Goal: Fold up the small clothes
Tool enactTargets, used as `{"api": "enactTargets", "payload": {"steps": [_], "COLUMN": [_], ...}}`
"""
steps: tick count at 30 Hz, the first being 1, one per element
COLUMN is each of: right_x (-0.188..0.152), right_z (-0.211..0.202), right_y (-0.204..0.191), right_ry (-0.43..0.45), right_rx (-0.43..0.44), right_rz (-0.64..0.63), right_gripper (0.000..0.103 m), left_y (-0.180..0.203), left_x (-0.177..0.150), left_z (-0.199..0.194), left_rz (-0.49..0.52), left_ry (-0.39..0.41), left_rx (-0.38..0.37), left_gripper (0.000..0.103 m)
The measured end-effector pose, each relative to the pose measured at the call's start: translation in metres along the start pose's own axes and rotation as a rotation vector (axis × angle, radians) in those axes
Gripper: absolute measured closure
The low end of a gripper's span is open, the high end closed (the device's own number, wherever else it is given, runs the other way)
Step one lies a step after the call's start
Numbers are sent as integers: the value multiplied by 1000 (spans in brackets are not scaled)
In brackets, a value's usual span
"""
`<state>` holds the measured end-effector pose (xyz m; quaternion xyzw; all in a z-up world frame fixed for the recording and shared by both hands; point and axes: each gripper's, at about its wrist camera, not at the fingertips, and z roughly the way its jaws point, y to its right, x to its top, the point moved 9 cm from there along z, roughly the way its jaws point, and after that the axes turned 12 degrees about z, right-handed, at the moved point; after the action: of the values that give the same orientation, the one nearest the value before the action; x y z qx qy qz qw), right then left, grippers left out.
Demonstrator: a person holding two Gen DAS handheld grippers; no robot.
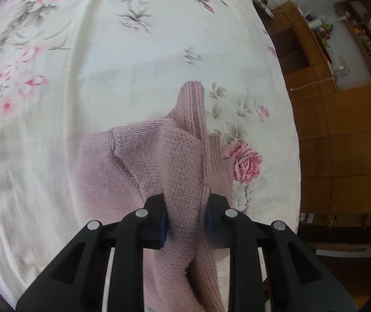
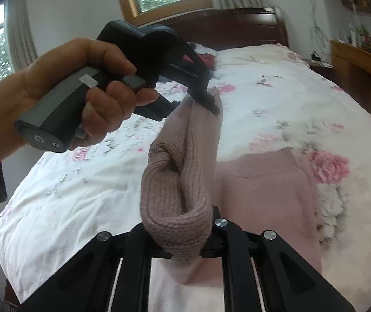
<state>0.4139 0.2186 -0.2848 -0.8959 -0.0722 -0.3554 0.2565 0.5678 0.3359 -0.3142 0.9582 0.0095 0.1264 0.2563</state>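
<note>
Both grippers clamp the pink sweater (image 2: pixel 177 182) and lift part of it off the bed (image 2: pixel 276 98). The left gripper (image 1: pixel 185 218) pinches a bunched fold between its pads — in the right view, a hand (image 2: pixel 81 98) holds it raised. The right gripper (image 2: pixel 185 241) is closed on a ribbed edge. The rest of the sweater lies on the floral sheet.

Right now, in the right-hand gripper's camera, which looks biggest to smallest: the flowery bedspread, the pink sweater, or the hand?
1. Flowery bedspread
2. Pink sweater
3. Hand, though it is nearer the camera, which enlarges it.
</note>
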Motion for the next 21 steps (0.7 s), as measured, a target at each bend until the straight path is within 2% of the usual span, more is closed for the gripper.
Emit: {"api": "enactTargets", "payload": {"steps": [9,17,21], "right_x": [-10,-28,-38], "right_z": [-5,-1,0], "right_y": [67,121,139], "right_ry": [-17,-74,-92], "right_rx": [1,50,68], "right_rz": [128,268,307], "right_gripper": [92,92,92], "left_y": [44,67,79], "left_x": [-1,-8,-12], "left_z": [63,108,123], "left_rz": [44,78,112], "left_ry": [-37,-21,16], "left_rx": [62,180,248], "left_gripper": [82,82,82]}}
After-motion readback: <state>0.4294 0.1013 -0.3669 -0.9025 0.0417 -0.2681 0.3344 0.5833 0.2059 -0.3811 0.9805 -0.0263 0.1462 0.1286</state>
